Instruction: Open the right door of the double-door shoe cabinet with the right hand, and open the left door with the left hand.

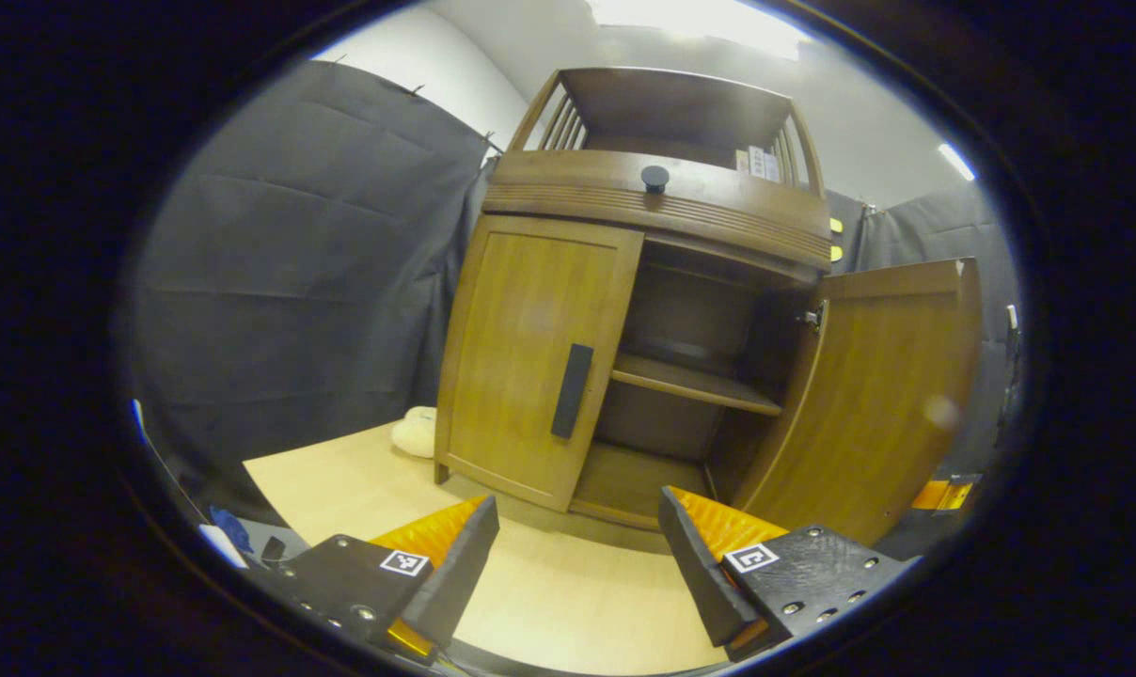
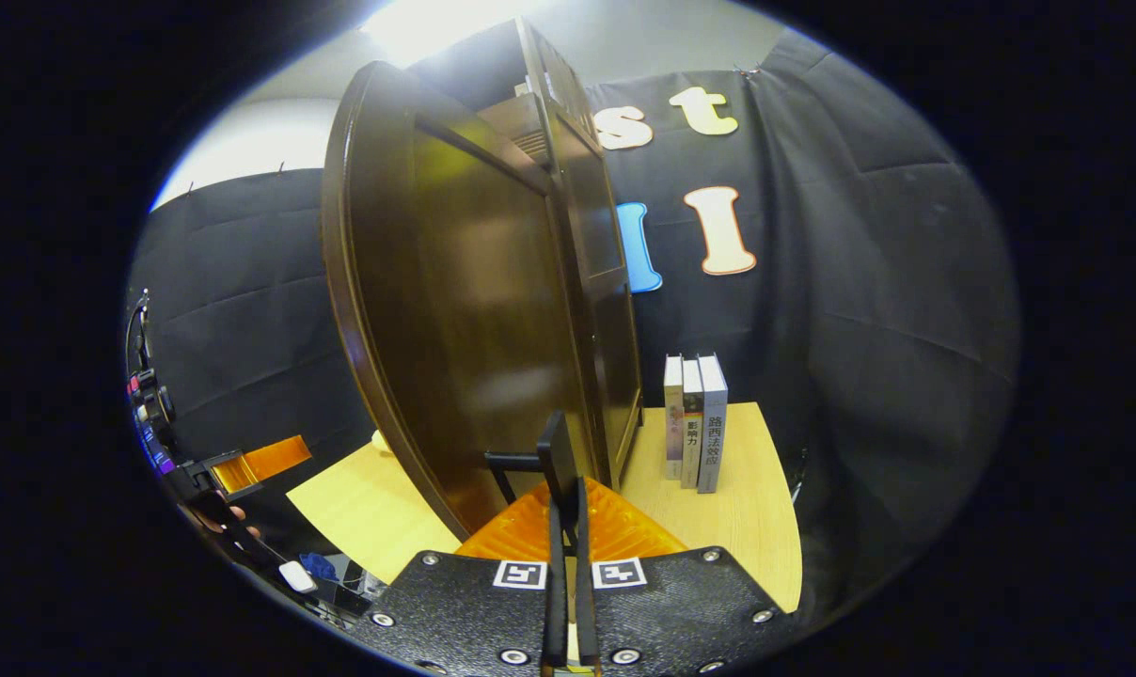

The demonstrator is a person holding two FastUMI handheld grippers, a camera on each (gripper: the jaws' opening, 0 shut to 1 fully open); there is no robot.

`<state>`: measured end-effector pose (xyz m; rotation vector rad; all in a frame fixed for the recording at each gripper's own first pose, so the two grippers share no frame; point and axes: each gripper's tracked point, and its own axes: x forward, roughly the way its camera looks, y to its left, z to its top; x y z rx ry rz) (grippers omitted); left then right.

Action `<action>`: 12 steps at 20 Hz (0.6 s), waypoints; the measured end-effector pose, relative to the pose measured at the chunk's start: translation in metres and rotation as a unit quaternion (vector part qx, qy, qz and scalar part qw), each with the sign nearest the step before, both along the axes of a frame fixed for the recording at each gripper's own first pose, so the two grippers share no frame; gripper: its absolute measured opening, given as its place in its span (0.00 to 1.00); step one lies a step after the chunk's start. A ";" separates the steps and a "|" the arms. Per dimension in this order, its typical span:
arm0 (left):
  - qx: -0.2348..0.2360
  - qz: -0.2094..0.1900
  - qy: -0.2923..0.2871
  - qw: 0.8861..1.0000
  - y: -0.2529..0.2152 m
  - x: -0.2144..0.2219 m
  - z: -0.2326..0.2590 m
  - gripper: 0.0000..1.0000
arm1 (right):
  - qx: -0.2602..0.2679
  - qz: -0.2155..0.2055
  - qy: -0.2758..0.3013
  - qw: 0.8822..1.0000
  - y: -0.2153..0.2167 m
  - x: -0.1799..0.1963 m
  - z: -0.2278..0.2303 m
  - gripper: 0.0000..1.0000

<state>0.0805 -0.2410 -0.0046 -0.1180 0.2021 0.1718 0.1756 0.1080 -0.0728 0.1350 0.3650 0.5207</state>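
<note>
Shoe cabinet point(image 1: 643, 310): right door point(image 1: 869, 395) swung open, your right gripper point(image 2: 564, 489) clenched on its handle point(image 2: 557, 451); left door point(image 1: 535, 357) remains, left gripper point(image 1: 577, 545) spread.

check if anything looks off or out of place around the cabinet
Nothing looks damaged or spilled. The right door stands open with the right gripper shut on its handle, the left door is closed, and a pale soft object lies beside the cabinet's left foot.
</note>
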 end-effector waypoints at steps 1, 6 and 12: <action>0.005 0.009 -0.001 1.000 0.001 -0.004 0.006 1.00 | 0.002 0.007 -0.003 1.000 0.000 0.002 0.000 0.04; 0.042 0.005 -0.004 0.999 0.000 -0.004 0.011 1.00 | 0.002 0.002 -0.006 1.000 -0.003 0.004 -0.002 0.04; 0.071 -0.031 -0.010 0.997 -0.011 0.003 0.006 1.00 | -0.004 -0.034 0.001 0.999 -0.003 0.000 -0.002 0.04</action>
